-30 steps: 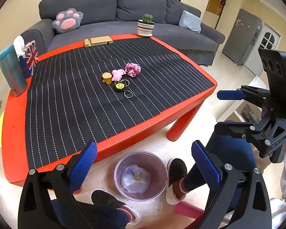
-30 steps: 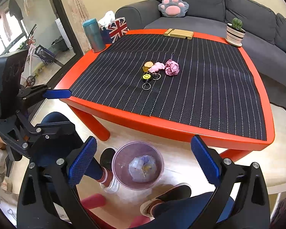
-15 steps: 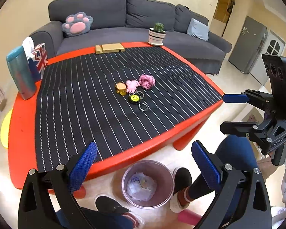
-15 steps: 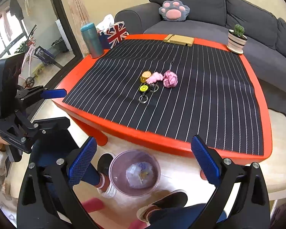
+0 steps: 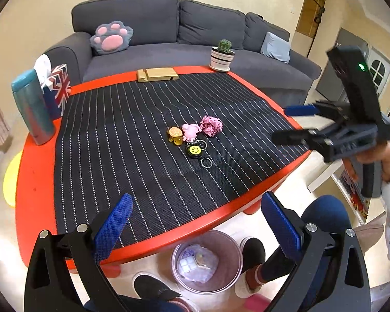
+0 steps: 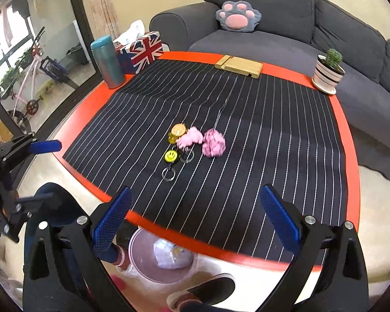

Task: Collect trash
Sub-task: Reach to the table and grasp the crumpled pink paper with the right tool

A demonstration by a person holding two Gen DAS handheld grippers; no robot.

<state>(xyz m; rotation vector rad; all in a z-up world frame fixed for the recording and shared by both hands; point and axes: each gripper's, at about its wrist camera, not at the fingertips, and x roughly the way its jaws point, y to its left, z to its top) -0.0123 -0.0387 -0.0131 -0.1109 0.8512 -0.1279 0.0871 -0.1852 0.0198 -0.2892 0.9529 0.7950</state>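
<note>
At the left corner of the red surface (image 5: pixel 36 182), a teal bottle (image 5: pixel 31 106) and a flag-patterned tissue box (image 5: pixel 58 88) are seen. The left hand-held gripper (image 5: pixel 195 223) is held above the near edge, its jaws wide apart and empty. Near the middle of the striped mat (image 5: pixel 132 140), a crumpled pink paper ball (image 5: pixel 211 125) lies just beside a cluster of keychains (image 5: pixel 188 139). A trash bin (image 5: pixel 208 260) stands on the floor below the near edge. The right hand-held gripper (image 6: pixel 195 221) is likewise held apart, empty.
</note>
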